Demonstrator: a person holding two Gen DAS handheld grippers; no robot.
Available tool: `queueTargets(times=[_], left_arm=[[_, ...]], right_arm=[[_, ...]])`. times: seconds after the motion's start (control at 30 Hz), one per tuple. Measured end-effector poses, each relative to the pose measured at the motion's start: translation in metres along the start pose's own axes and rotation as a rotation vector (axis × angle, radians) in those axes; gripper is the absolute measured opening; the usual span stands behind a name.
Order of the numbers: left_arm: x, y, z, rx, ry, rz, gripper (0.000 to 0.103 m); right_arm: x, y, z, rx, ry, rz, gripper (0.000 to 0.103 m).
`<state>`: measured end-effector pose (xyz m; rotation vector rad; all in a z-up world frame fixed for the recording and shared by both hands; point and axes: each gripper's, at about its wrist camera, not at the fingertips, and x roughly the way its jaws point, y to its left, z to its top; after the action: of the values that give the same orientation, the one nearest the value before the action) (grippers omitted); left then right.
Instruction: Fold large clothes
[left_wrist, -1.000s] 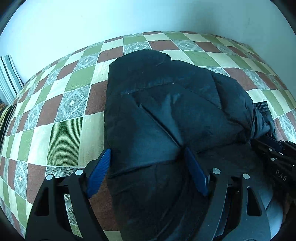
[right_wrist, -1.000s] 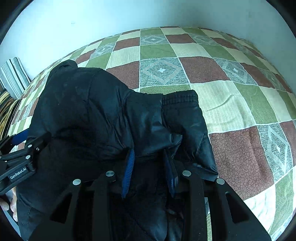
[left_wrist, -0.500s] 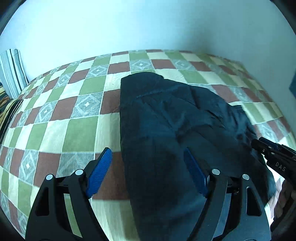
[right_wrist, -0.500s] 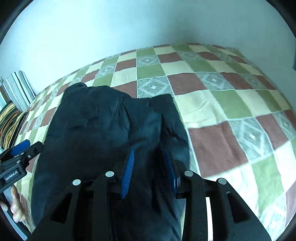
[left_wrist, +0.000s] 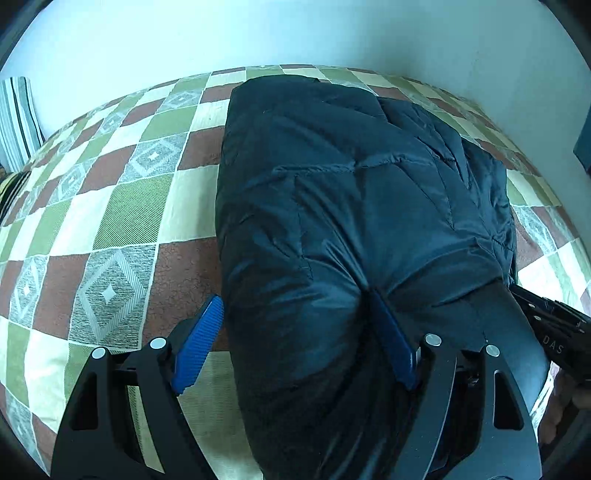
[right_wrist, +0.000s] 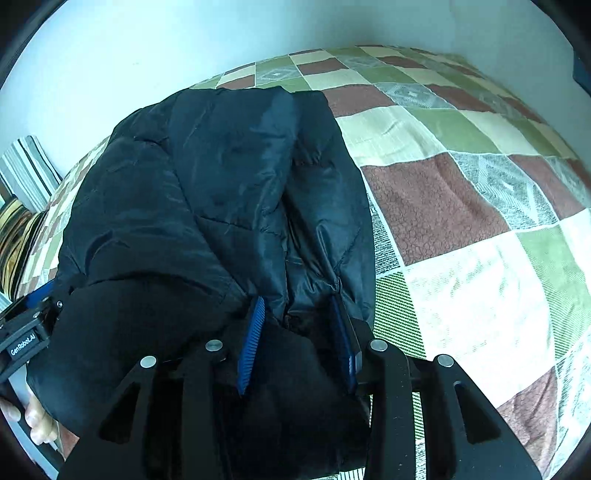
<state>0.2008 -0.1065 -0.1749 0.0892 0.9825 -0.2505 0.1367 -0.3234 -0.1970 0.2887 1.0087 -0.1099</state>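
Observation:
A black puffer jacket (left_wrist: 351, 206) lies in a folded bundle on a checkered bedspread (left_wrist: 118, 221). It also fills the right wrist view (right_wrist: 229, 192). My left gripper (left_wrist: 295, 332) stands wide at the jacket's near left edge, its blue pads (left_wrist: 195, 343) around a thick fold of padding. My right gripper (right_wrist: 299, 325) is shut on a bunch of the jacket's near right edge. Each gripper shows at the border of the other's view.
The bedspread (right_wrist: 461, 229) of green, brown and cream squares reaches a pale wall (left_wrist: 295, 33) behind. A striped pillow (left_wrist: 18, 118) lies at the far left; it also shows in the right wrist view (right_wrist: 26, 170).
Both grippers lifted the jacket's near edge and carried it toward the wall, then came back down. The bundle now lies shorter and thicker, nearer the wall.

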Motion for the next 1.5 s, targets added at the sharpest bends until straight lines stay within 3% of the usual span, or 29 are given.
queueTargets(times=[0.13, 0.23, 0.3, 0.33, 0.43, 0.7, 1.03, 1.5], left_arm=[[-0.008, 0.002, 0.0, -0.003, -0.028, 0.006, 0.084], [-0.016, 0.005, -0.001, -0.015, -0.052, 0.02, 0.088], [-0.021, 0.005, -0.002, -0.026, -0.06, 0.026, 0.089], [-0.023, 0.006, -0.002, -0.03, -0.064, 0.03, 0.09], [-0.033, 0.005, -0.004, -0.031, -0.075, 0.037, 0.091], [-0.077, -0.003, -0.015, 0.009, -0.16, 0.075, 0.092], [-0.142, 0.001, -0.025, -0.041, -0.264, 0.086, 0.097], [-0.181, -0.006, -0.04, -0.037, -0.321, 0.082, 0.098]], right_arm=[[-0.007, 0.004, -0.001, -0.006, -0.022, -0.017, 0.04], [-0.015, 0.002, -0.002, 0.003, -0.052, -0.045, 0.055], [-0.02, -0.002, -0.003, 0.018, -0.068, -0.075, 0.072], [-0.023, -0.005, -0.004, 0.029, -0.077, -0.081, 0.073], [-0.036, -0.01, -0.005, 0.05, -0.093, -0.059, 0.075], [-0.079, 0.007, -0.011, -0.02, -0.194, -0.097, 0.077], [-0.137, 0.027, -0.021, -0.056, -0.295, -0.078, 0.08], [-0.161, 0.04, -0.033, -0.078, -0.336, -0.064, 0.081]])
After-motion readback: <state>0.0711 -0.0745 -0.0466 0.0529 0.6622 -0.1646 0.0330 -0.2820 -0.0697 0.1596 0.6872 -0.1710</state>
